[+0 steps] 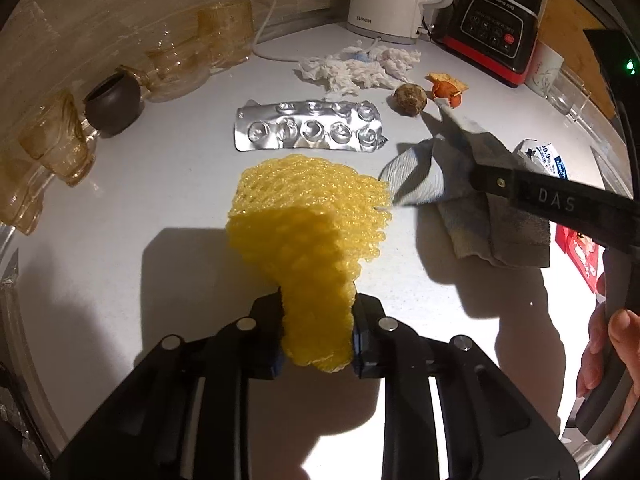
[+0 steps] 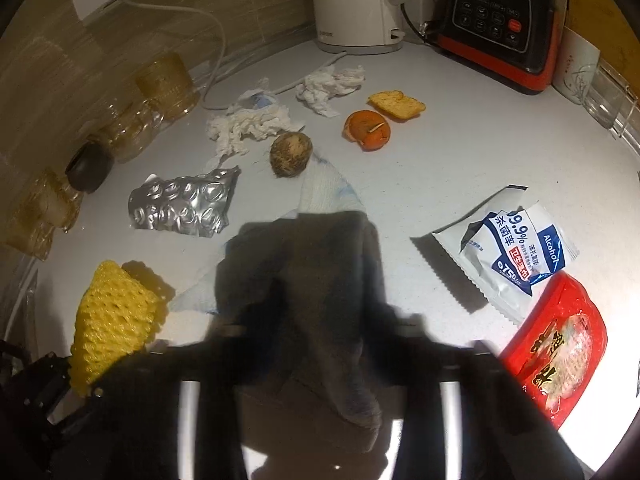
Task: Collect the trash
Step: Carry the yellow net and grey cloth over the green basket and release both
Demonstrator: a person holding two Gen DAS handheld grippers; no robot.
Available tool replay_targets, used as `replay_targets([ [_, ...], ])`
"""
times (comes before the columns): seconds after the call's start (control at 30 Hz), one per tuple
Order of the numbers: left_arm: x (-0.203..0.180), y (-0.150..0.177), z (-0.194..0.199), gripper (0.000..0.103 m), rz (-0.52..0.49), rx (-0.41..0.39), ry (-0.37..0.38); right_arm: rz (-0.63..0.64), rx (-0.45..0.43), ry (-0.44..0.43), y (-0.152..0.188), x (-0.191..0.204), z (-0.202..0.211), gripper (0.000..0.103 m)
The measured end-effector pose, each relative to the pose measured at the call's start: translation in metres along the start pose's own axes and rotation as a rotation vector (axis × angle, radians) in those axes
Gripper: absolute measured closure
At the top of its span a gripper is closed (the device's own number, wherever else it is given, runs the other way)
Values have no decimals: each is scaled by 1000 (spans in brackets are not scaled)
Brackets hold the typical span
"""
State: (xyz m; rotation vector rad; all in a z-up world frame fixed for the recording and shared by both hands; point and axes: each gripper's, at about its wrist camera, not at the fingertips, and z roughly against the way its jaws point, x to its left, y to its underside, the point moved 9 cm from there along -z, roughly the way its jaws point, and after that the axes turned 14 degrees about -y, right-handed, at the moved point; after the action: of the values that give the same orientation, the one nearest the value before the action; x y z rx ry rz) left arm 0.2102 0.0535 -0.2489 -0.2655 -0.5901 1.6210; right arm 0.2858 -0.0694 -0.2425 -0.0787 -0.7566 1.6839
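My left gripper (image 1: 316, 344) is shut on the lower end of a yellow foam net (image 1: 304, 232), which fans out above the white counter (image 1: 140, 200). Between the dark, blurred fingers of my right gripper (image 2: 308, 340) runs a grey cloth (image 2: 304, 264), and the jaws are shut on it. That cloth overlies a white-blue paper towel (image 2: 324, 192). More trash lies beyond: a silver blister pack (image 2: 184, 208), crumpled tissues (image 2: 248, 126), a brown fibrous ball (image 2: 291, 154), orange peel (image 2: 368, 130), an alcohol-wipe packet (image 2: 512, 248) and a red wrapper (image 2: 560, 344).
A white kettle (image 1: 384, 0) and a black-and-red blender (image 1: 500, 20) stand at the back wall. Amber glass cups (image 1: 52, 140) and a small dark pot (image 1: 114, 104) line the left side. A person's hand (image 1: 612, 352) grips the right tool's handle.
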Motion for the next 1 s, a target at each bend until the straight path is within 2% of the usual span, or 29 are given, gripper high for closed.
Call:
replay_targets([
  [0.13,-1,-4,14,80,-11,-26,10,-4,-15,-28,-2,2,7,96],
  [0.27,-8,-4,39,80,-43,-60,41,0,-53,-59,-3,8,31,97],
  [0.57,-43,9,113,81,-102,-122,155,38,-211,-139,17,22,148,96],
  [0.73,-78,33,154,80,-159,-146,220,85,-257,-107,56,12,220,96],
  [0.8,-96,44,167,80,-188,-152,240,72,-265,-94,76,0,241,96],
  [1.0,-161,92,205,80,-277,-127,368,22,-277,-26,137,-36,302,96],
])
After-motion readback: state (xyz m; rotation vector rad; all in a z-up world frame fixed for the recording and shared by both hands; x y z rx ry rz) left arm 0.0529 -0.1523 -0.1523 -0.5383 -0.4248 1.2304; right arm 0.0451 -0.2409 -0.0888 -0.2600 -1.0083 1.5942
